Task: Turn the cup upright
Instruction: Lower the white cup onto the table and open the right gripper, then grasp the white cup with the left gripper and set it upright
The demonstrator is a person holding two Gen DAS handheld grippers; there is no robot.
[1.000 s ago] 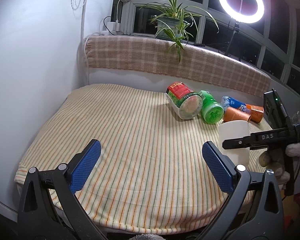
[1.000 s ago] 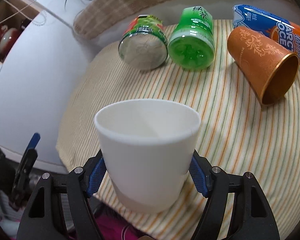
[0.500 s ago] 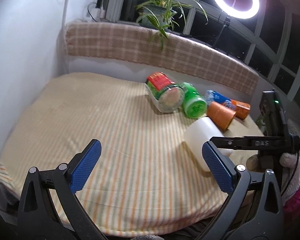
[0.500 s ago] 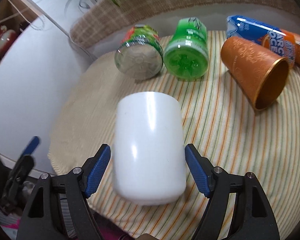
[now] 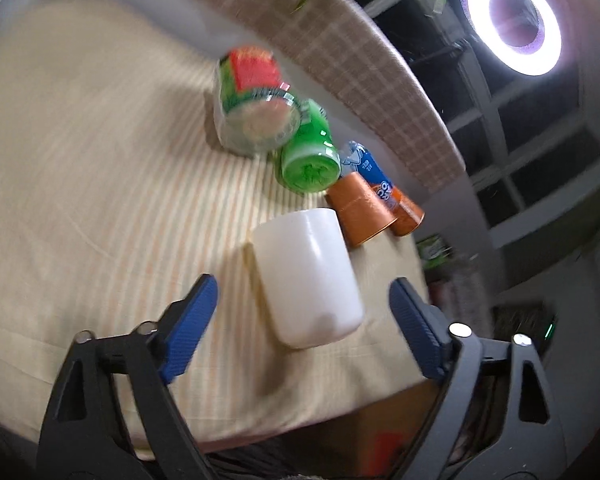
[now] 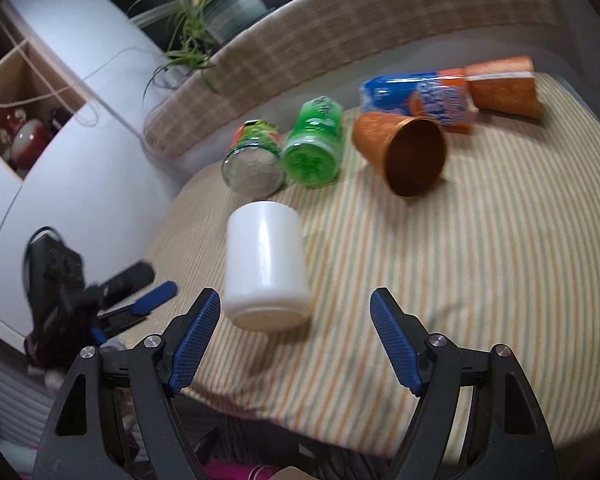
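Observation:
A plain white cup point(image 5: 306, 274) lies on its side on the striped cloth, closed base towards both cameras; it also shows in the right wrist view point(image 6: 265, 266). My left gripper point(image 5: 304, 330) is open, its blue pads either side of the cup's base with a gap on both sides. My right gripper point(image 6: 294, 342) is open and empty, drawn back from the cup, which lies just beyond its left pad. The left gripper shows at the left of the right wrist view point(image 6: 140, 304).
Behind the cup lie a clear jar with a red and green label point(image 6: 254, 160), a green jar point(image 6: 314, 148), an orange cup on its side point(image 6: 404, 152), a blue snack tube point(image 6: 416, 94) and an orange carton point(image 6: 502, 86). The table's front edge point(image 6: 340, 432) is close.
My right gripper tipped the white cup from upright onto its side, let it go and drew back. My left gripper swung right and closed in around the cup.

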